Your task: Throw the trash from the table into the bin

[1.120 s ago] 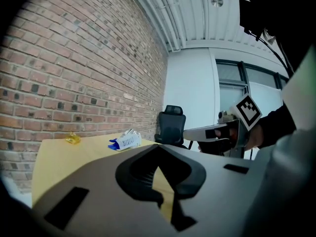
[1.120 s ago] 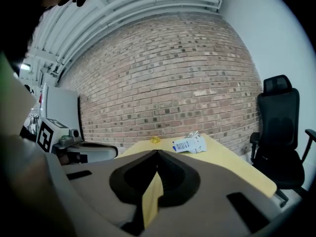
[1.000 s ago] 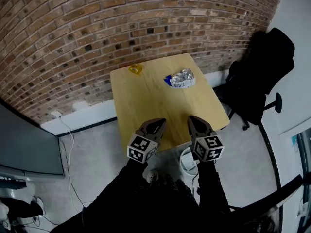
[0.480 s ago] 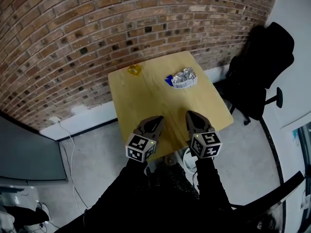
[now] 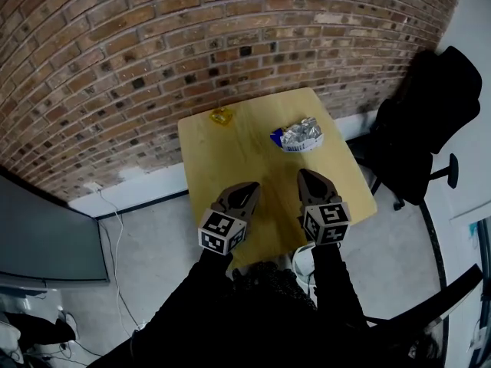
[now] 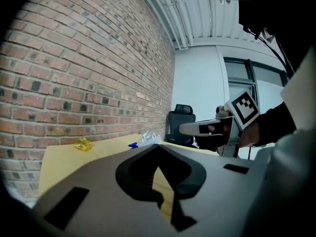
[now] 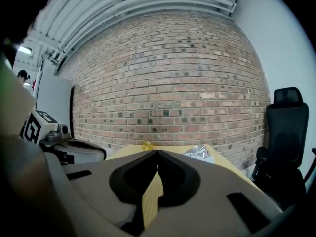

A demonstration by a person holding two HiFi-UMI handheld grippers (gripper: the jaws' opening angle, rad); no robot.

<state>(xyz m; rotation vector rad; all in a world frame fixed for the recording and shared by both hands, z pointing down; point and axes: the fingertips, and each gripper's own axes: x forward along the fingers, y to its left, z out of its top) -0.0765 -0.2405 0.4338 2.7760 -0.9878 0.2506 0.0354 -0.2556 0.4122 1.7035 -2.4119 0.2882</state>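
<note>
Ahead, crinkled foil wrapper [image 5: 301, 135] on wooden table [image 5: 230, 163]

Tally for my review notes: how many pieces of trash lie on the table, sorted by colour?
Yellow wrapper: 1
Silver foil bag with a blue edge: 1
Total: 2

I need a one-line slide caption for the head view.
Left hand-held gripper and right hand-held gripper, both shut, over a wooden table holding foil wrapper and yellow scrap.
</note>
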